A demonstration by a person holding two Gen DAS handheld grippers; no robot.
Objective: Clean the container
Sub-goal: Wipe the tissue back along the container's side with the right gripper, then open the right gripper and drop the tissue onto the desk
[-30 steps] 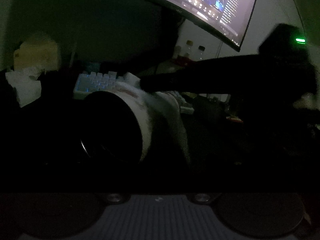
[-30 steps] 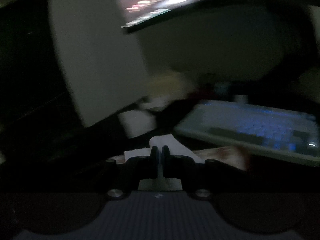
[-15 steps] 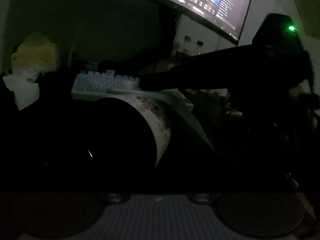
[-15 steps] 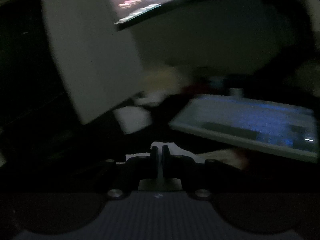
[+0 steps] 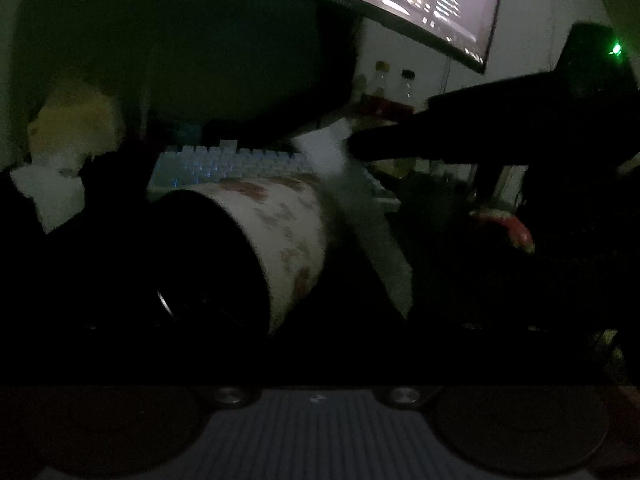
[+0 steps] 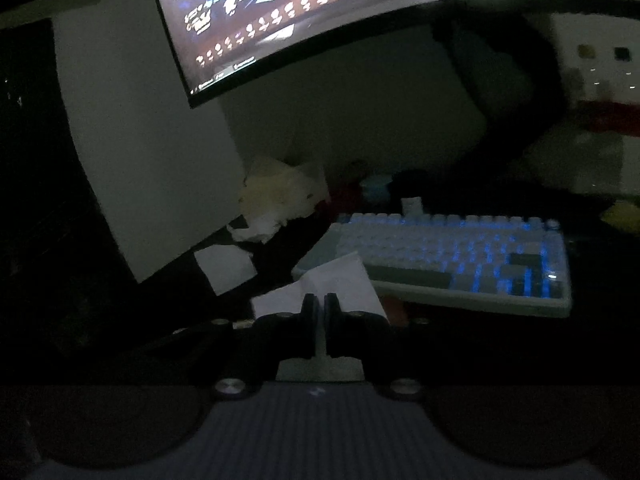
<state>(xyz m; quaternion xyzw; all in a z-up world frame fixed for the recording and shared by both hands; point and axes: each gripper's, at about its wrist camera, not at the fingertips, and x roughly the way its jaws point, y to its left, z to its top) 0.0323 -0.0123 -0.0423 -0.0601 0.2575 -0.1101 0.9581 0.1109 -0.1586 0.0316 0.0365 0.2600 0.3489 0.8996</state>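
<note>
White tissue [image 6: 336,284] pinched by right gripper [image 6: 320,304] — container [image 5: 276,236] nearby

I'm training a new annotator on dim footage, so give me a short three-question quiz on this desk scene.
1. True or false: the right tongs are shut on a white sheet.
2. In the left wrist view, how does the patterned container sit? A) upright, mouth up. B) tipped sideways, dark mouth towards the camera. C) upside down.
3. Fill in: the keyboard below the curved monitor is backlit in ___.

Key: 1 true; 2 B; 3 blue.
</note>
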